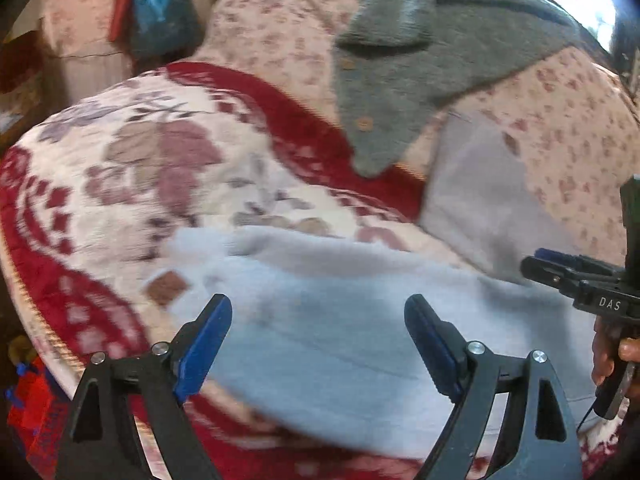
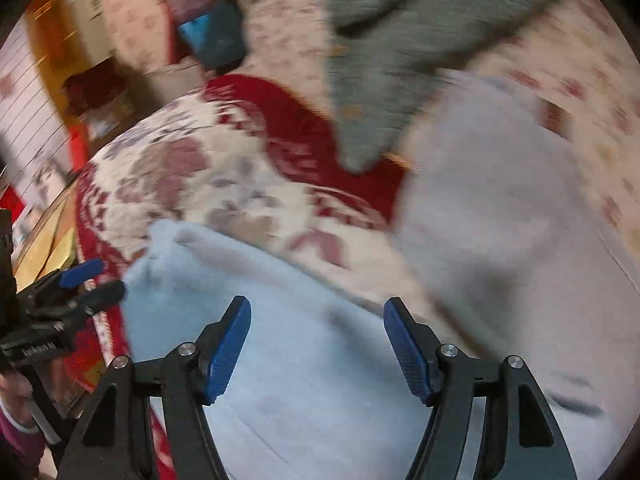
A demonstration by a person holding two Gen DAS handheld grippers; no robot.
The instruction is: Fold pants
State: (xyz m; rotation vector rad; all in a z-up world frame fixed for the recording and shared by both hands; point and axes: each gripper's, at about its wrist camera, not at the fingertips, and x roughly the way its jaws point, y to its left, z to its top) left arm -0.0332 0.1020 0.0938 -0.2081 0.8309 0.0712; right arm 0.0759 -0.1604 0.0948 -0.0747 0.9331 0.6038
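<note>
Light blue pants (image 1: 340, 320) lie spread on a red and cream floral blanket (image 1: 132, 168). One leg bends away to the upper right (image 1: 476, 192). My left gripper (image 1: 318, 320) is open and empty just above the near part of the pants. In the right wrist view the pants (image 2: 312, 360) fill the lower middle, with the pale leg (image 2: 500, 208) at the right. My right gripper (image 2: 317, 320) is open and empty above the cloth. Each gripper shows in the other's view: the right one (image 1: 560, 268) at the right edge, the left one (image 2: 80, 284) at the left edge.
A grey knitted cardigan (image 1: 420, 52) with buttons lies beyond the pants on a pink floral bedcover (image 1: 568, 120). A blue and red bundle (image 1: 156, 16) sits at the back left. The blanket's edge drops off at the left, with red things (image 1: 32, 404) below it.
</note>
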